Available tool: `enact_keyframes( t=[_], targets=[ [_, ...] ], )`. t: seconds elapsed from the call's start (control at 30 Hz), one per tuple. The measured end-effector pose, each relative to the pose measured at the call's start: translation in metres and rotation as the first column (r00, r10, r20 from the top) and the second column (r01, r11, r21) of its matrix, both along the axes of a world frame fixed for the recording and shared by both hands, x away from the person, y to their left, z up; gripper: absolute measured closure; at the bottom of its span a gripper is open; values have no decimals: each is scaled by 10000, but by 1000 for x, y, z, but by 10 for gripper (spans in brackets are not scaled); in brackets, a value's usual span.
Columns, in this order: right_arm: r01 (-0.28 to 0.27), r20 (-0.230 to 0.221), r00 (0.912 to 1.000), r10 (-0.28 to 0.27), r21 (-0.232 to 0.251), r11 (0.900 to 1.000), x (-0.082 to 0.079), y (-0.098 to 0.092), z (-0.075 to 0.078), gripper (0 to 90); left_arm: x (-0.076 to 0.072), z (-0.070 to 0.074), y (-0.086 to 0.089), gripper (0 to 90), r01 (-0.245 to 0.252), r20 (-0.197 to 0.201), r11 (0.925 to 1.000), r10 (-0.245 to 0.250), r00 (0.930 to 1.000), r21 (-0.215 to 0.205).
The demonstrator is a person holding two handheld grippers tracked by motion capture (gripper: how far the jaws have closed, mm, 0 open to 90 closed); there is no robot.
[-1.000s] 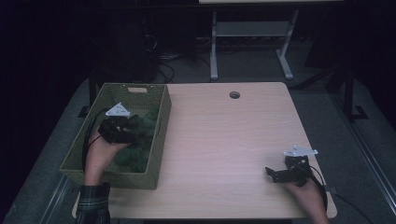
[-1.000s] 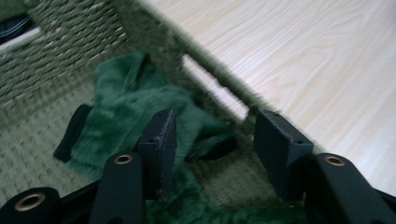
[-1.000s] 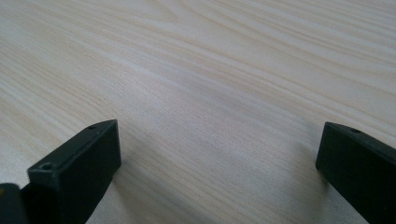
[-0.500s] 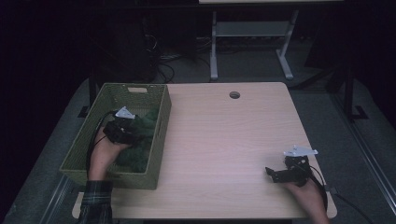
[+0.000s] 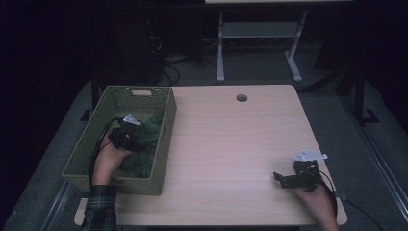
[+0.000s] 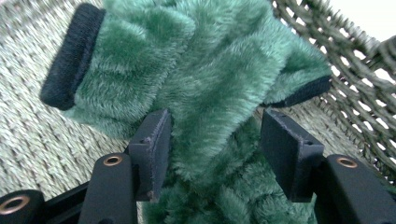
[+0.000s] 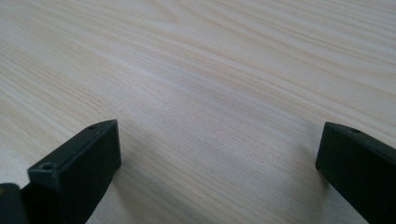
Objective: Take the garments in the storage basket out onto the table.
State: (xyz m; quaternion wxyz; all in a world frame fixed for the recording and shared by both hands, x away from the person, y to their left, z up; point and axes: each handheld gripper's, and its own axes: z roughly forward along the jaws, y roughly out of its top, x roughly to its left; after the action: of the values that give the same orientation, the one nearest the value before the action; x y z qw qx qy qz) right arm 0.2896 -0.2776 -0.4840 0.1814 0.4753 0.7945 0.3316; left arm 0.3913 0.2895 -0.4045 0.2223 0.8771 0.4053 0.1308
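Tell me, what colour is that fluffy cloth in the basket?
The fluffy cloth is green with black cuffs, clearest in the left gripper view.

A light wooden table [image 5: 231, 144] with a pale grain carries everything here. Near its far edge, about the middle, there is a small round hole [image 5: 241, 97] in the top. On the left side stands a green woven basket [image 5: 163, 144], long and rectangular, its near corner close to the table's front edge and its left wall at the table's left edge. The rest of the top is bare wood, seen close up in the right gripper view as plain streaked boards
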Motion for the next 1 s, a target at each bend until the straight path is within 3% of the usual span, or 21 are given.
enact_keyframes(
  t=[0.13,0.17,0.2,0.23,0.3,0.37,0.5,0.7,1.0],
  targets=[
    [1,0,10000,-1,0,10000,0,0,0,0,1,-3,1,507,-118,-220,9997,123,9997,232],
    [2,1,10000,-2,2,10000,0,0,0,0,1,-4,1,587,-165,-303,9994,175,9994,320],
    [2,1,10000,-2,2,10000,0,0,0,0,1,-4,1,587,-189,-398,9992,203,9990,343],
    [0,1,10000,0,-1,10000,0,0,0,0,1,-5,1,687,-286,-700,9994,298,9971,186],
    [2,-1,10000,-2,2,10000,0,0,0,0,1,-4,1,764,-411,-957,9992,410,9946,18],
    [1,6,10000,-1,4,10000,0,0,0,0,1,-4,1,793,-440,-1066,9990,435,9933,-22],
    [-1,3,10000,1,0,10000,0,0,0,0,0,1,5,804,-578,-1146,9966,508,9921,-580],
    [1,-1,10000,-1,4,10000,0,0,0,0,-4,13,11,806,-487,-867,9840,342,9956,-1712],
    [-1,5,10000,1,-1,10000,0,0,0,0,-15,35,19,824,-316,112,9576,364,9993,-2862]
  ],
)
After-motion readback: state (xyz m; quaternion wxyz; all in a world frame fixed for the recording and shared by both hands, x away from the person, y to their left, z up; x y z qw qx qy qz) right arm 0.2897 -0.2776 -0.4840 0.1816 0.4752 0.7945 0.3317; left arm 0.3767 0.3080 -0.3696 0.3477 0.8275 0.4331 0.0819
